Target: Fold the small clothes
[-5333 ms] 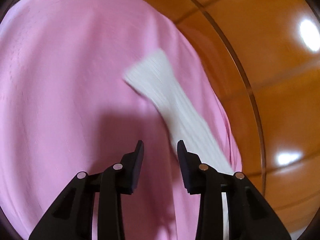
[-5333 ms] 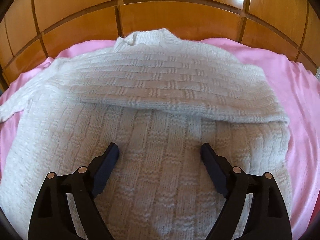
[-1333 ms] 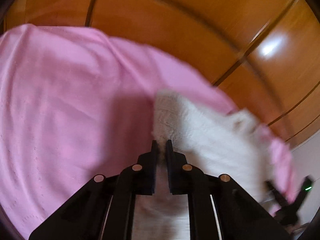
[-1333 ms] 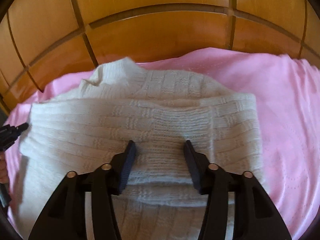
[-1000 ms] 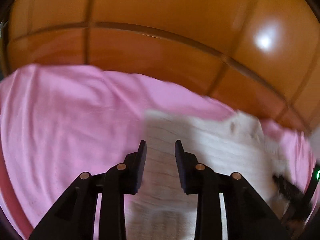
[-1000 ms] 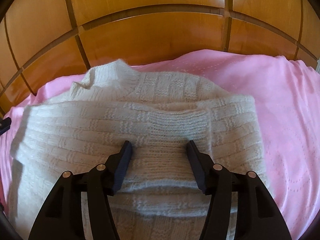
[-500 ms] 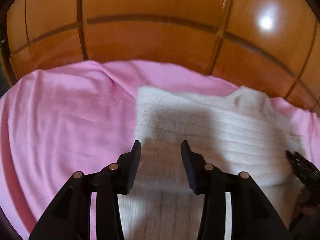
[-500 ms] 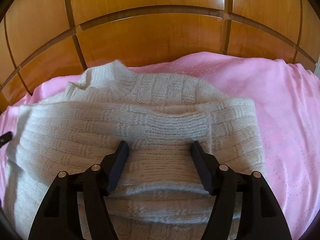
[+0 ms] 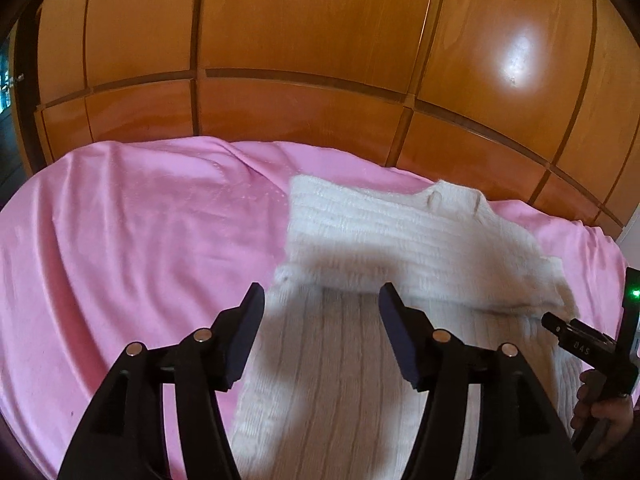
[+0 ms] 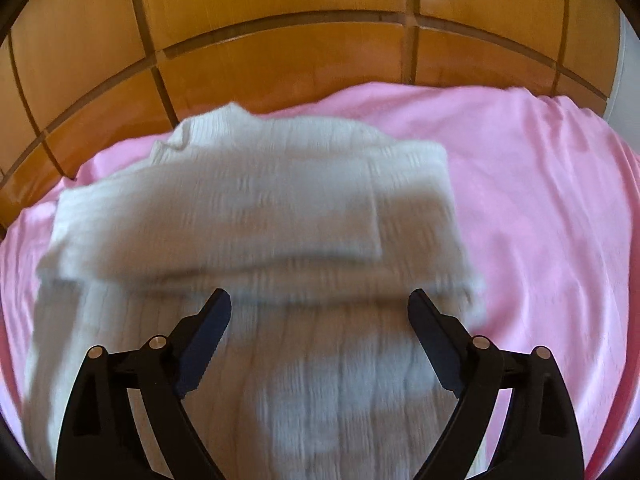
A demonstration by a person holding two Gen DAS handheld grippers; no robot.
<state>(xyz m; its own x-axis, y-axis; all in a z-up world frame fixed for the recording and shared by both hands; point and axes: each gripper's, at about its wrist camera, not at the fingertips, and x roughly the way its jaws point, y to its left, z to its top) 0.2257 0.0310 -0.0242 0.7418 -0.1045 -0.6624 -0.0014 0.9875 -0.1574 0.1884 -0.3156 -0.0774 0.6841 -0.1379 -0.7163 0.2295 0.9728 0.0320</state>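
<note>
A white knit sweater (image 9: 392, 240) lies on a pink sheet (image 9: 140, 240), with both sleeves folded across its chest and its collar toward the wooden headboard. It also shows in the right wrist view (image 10: 256, 208), slightly blurred. My left gripper (image 9: 320, 300) is open and empty, above the sweater's left side near the folded sleeve edge. My right gripper (image 10: 320, 300) is open and empty, above the sweater's body just below the folded sleeves. The right gripper's tip also shows at the right edge of the left wrist view (image 9: 576, 336).
A glossy wooden panelled headboard (image 9: 320, 80) rises behind the bed. The pink sheet (image 10: 540, 200) spreads wide to the left and right of the sweater. A pale wall strip (image 10: 620, 80) shows at the far right.
My left gripper let go of the sleeve after laying it across the chest, then opened wide and drew back. My right gripper opened wider and pulled back slightly.
</note>
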